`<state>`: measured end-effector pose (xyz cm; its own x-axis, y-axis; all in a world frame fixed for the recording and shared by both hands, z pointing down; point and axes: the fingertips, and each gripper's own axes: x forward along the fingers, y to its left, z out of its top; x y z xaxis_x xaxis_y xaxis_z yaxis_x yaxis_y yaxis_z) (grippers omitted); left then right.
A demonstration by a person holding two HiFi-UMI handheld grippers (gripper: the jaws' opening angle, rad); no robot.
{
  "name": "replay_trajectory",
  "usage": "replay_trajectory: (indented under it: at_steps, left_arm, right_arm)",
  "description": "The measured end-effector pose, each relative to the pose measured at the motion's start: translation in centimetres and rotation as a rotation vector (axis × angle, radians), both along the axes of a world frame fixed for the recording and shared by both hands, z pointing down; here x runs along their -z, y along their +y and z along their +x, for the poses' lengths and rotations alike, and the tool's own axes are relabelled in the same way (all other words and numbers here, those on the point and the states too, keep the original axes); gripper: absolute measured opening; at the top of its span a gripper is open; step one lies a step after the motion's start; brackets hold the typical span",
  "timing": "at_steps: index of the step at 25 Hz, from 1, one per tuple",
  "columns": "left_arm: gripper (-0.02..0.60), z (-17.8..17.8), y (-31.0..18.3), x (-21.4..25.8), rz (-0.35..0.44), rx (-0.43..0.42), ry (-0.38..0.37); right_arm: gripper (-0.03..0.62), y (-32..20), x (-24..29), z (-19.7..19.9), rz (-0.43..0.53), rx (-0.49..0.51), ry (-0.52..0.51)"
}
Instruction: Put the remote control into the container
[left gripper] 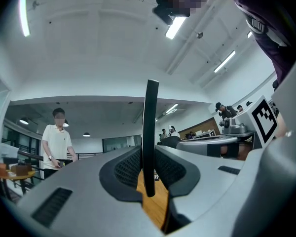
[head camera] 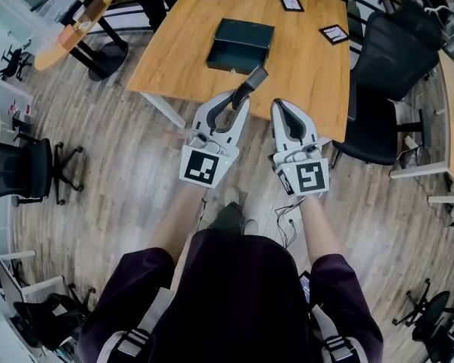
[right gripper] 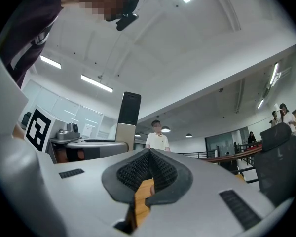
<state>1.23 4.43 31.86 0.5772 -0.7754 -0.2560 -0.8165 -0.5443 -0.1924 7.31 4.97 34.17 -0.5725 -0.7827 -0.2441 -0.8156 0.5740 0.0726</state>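
A slim black remote control [head camera: 252, 80] sticks up from my left gripper [head camera: 242, 97], which is shut on its lower end. In the left gripper view the remote control [left gripper: 150, 132] shows edge-on, pinched between the dark pads [left gripper: 129, 169] of the left gripper [left gripper: 149, 177]. The container [head camera: 240, 44], an open dark green box, sits on the wooden table [head camera: 310, 66] just beyond the remote's tip. My right gripper [head camera: 281, 106] hovers beside the left one at the table's near edge, shut and empty. The right gripper [right gripper: 149, 164] sees the remote control [right gripper: 129, 108] standing to its left.
Two small black-framed cards [head camera: 290, 3] [head camera: 334, 33] lie at the table's far right. A black office chair [head camera: 386, 59] stands right of the table, another chair [head camera: 15, 169] at the left, a round table [head camera: 79, 25] at the far left. People stand in the room's background.
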Motion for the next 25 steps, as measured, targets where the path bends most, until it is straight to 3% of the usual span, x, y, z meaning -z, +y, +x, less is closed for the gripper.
replay_trajectory:
  at_steps: [13, 25]
  left_arm:
    - [0.075, -3.6, -8.2, 0.5, -0.016, -0.066, 0.016]
    - [0.075, -3.4, -15.1, -1.2, -0.039, -0.066, 0.02]
  right_arm:
    - [0.018, -7.8, 1.1, -3.2, -0.003, -0.087, 0.01]
    - [0.018, -14.8, -0.6, -3.5, -0.019, -0.076, 0.032]
